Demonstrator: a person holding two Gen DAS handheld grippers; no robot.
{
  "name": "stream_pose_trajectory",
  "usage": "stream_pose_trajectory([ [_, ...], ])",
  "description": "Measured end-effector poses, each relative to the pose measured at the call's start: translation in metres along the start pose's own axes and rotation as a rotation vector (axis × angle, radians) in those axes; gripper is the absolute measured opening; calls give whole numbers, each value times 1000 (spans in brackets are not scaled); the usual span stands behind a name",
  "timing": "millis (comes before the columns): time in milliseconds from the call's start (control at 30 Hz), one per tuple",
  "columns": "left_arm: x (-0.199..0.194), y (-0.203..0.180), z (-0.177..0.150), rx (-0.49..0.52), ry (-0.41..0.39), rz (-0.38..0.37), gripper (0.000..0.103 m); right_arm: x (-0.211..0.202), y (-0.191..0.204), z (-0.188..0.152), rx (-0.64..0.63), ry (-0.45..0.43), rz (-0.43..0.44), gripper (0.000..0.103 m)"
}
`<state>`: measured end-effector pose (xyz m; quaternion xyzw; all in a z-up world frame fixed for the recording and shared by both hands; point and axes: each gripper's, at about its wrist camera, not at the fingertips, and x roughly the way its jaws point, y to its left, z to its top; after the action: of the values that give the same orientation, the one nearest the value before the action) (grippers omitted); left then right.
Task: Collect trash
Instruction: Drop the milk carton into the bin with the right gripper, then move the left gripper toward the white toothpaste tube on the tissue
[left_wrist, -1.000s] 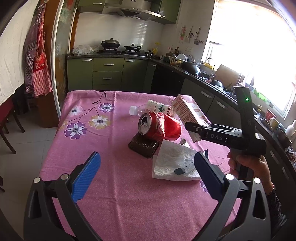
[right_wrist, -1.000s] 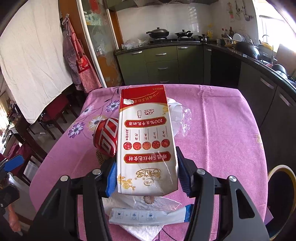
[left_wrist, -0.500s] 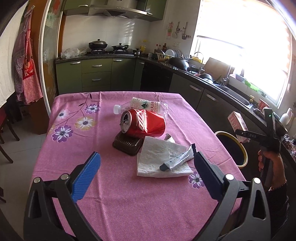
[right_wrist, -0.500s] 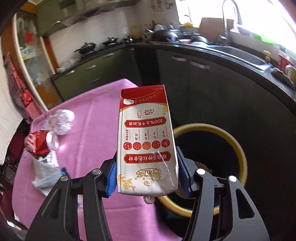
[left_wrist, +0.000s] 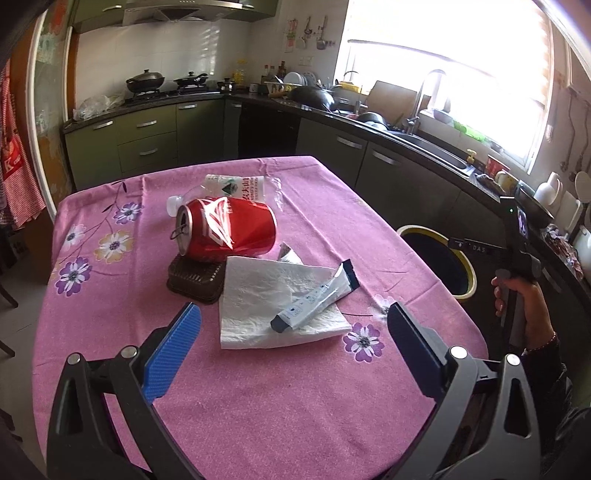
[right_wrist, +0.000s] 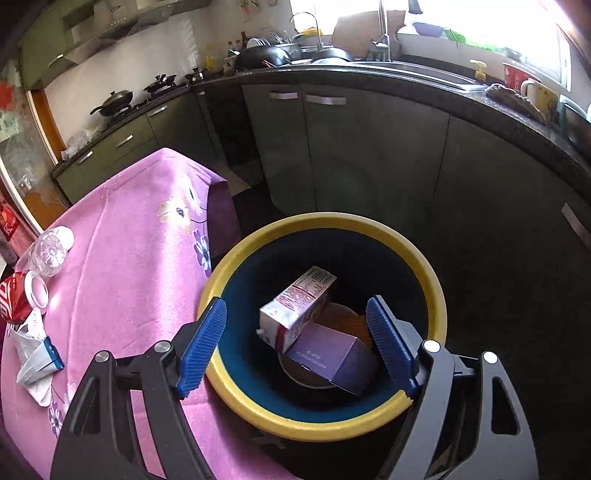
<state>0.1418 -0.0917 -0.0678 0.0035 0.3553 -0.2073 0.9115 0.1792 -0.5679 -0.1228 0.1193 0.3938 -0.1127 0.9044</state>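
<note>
In the right wrist view my right gripper is open and empty above the yellow-rimmed trash bin. The red-and-white milk carton lies inside the bin on a purple box. In the left wrist view my left gripper is open and empty over the near part of the pink table. On the table lie a crushed red can, a clear plastic bottle, a white paper napkin, a tube and a dark brown tray. The bin also shows in the left wrist view.
Dark green kitchen cabinets and a black counter with a sink run behind the bin. The bin stands on the floor just off the table's right edge. A stove with pans is at the back.
My right gripper swung from the table to above the bin, opened and let the milk carton fall in. My left gripper stayed open over the table.
</note>
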Motion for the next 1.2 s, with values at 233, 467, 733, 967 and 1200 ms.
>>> stream_pose_trajectory([
  [233, 39, -17, 8, 155, 63, -181, 96, -37, 22, -13, -43, -51, 54, 79],
  [467, 85, -38, 23, 315, 172, -307, 94, -60, 32, -25, -75, -69, 68, 79],
  [733, 120, -50, 28, 456, 293, -285, 59, -55, 29, -32, -70, -48, 85, 79],
  [967, 134, -43, 25, 485, 349, -254, 48, -47, 31, -35, -77, -32, 103, 79],
  [1200, 139, -39, 20, 498, 370, -247, 33, -44, 38, -34, -88, -26, 121, 79],
])
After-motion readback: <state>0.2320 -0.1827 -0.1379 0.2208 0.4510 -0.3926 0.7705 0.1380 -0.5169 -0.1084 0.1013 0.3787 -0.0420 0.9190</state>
